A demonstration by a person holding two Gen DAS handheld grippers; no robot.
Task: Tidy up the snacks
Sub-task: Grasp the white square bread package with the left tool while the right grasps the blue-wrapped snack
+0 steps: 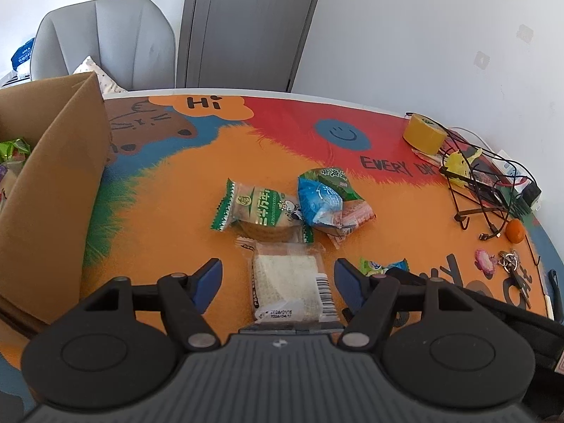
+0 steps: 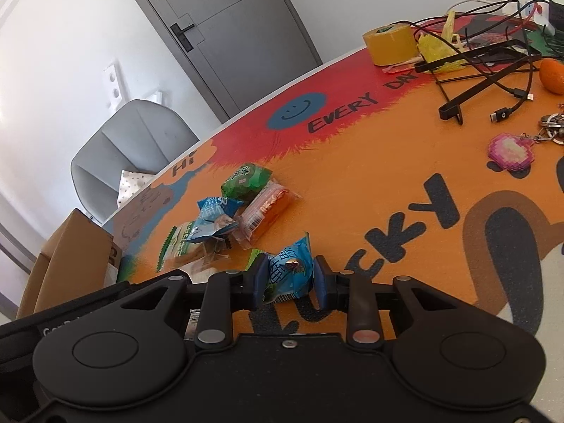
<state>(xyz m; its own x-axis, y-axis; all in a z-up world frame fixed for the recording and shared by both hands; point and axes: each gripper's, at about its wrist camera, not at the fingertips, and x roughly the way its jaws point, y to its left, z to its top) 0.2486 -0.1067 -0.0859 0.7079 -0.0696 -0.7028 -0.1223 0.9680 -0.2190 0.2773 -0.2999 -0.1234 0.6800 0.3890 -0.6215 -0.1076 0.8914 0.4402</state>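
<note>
A clear-wrapped white cake lies on the colourful table mat between the fingers of my left gripper, which is open with both pads clear of the wrapper. My right gripper is shut on a small blue-and-green snack packet just above the mat. Beyond them lies a loose pile: a green-and-white packet, a blue packet, an orange packet and a green packet. An open cardboard box at the left holds some snacks.
On the right side of the mat are a yellow tape roll, a black wire stand with tangled cables, a small orange, a pink charm with keys. A grey chair and a grey door stand behind the table.
</note>
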